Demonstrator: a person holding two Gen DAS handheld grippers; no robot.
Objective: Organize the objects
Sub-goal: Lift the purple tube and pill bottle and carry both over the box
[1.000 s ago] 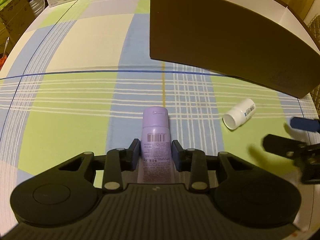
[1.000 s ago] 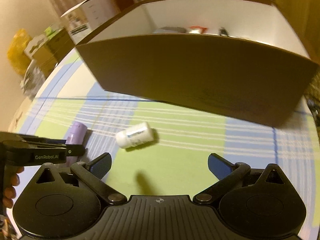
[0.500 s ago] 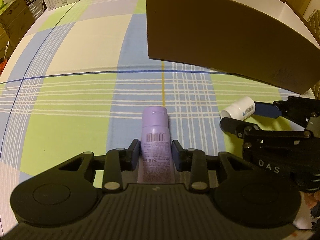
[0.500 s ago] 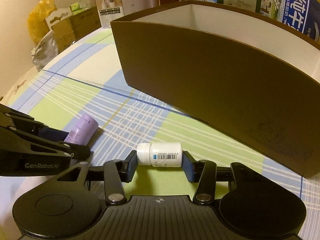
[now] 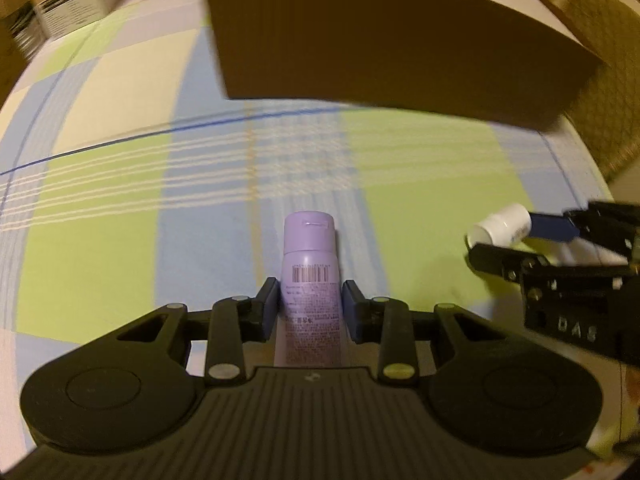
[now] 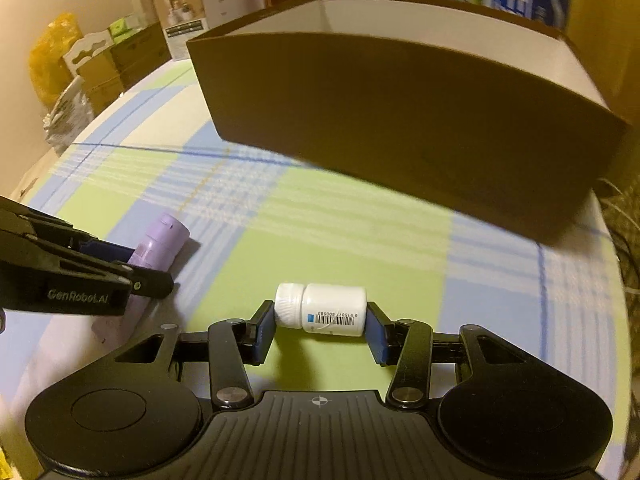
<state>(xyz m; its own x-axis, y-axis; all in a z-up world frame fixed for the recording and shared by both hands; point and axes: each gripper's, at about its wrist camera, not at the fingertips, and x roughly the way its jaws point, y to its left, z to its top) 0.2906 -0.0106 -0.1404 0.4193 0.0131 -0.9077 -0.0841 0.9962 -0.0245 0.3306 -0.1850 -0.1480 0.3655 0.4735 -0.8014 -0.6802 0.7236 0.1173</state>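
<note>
My left gripper (image 5: 309, 307) is shut on a lilac tube (image 5: 309, 276) with a barcode, cap pointing away from me. The tube also shows in the right wrist view (image 6: 160, 245), held by the left gripper (image 6: 132, 268). My right gripper (image 6: 320, 327) is shut on a small white pill bottle (image 6: 322, 314), held sideways with its cap to the left, just above the checked tablecloth. In the left wrist view the bottle (image 5: 502, 226) sits between the right gripper's fingers (image 5: 552, 228) at the right.
A large brown cardboard box (image 6: 400, 112) with a white inside stands open at the back of the table (image 5: 120, 160); it also shows in the left wrist view (image 5: 380, 40). Cartons and bags (image 6: 100, 64) stand beyond the table's left edge.
My right gripper came down to the white bottle, closed on it, and now holds it slightly raised. The left gripper kept its hold on the lilac tube and both views shifted with motion blur.
</note>
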